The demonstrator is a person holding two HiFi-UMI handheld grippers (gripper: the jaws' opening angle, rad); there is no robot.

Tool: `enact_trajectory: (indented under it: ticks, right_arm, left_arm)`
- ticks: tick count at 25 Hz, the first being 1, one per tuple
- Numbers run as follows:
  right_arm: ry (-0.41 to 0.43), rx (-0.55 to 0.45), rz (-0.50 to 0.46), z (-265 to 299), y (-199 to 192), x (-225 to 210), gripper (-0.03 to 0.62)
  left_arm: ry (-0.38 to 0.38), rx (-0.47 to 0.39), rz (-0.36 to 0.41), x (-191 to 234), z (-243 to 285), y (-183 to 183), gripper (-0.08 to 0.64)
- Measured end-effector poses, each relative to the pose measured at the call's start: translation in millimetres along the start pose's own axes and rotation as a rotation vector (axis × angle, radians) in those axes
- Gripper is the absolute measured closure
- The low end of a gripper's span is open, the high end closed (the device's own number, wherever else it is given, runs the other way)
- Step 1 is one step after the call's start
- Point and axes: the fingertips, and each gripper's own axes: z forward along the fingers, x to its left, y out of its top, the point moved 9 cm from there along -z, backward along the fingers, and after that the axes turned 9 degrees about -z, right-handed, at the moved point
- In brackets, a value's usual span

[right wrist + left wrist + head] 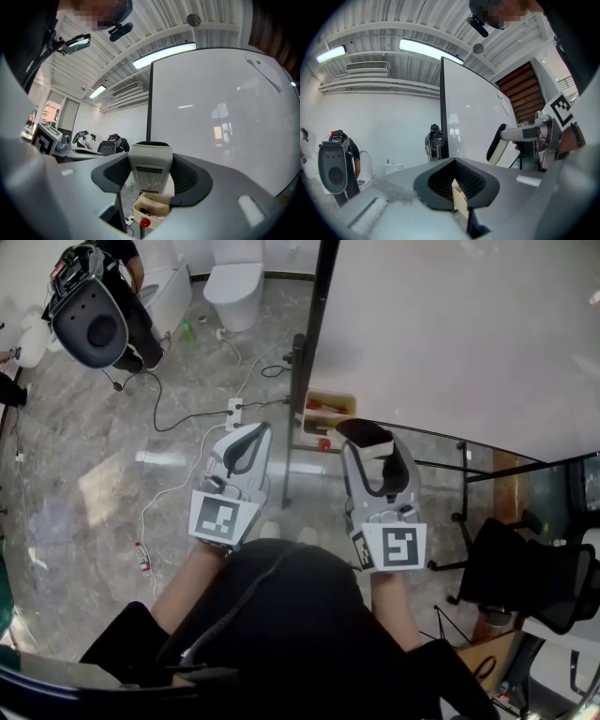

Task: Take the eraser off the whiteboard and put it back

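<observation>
My right gripper (pixel 375 441) is shut on the eraser (pixel 367 433), a cream block with a black felt face. It holds it level, just off the whiteboard (pixel 450 324). In the right gripper view the eraser (pixel 150 166) stands upright between the two black pads, with the whiteboard (pixel 220 108) close behind it. My left gripper (pixel 247 430) hovers to the left of the board's black frame, its fingertips together and nothing in it. The left gripper view shows the eraser (pixel 498 143) in the right gripper's jaws against the whiteboard (pixel 473 122).
A cream tray (pixel 326 413) with markers and a red item hangs at the board's foot, just below the grippers. White cables and a power strip (pixel 233 409) lie on the marble floor. A person in black stands beside a grey device (pixel 89 320). An office chair (pixel 525 573) is at right.
</observation>
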Motion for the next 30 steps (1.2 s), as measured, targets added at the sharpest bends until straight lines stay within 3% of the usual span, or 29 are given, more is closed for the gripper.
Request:
enact_trajectory:
  ticks: [21,30]
  right_arm:
    - [-0.009,0.026,0.002,16,-7,0,0.325]
    - [-0.046,0.047,0.046,29,-16,2,0.325]
  left_arm:
    - [-0.02,0.006,-0.024,11,9,-4,0.555]
    - [-0.036,0.006,-0.029,17,14,-5,0.555]
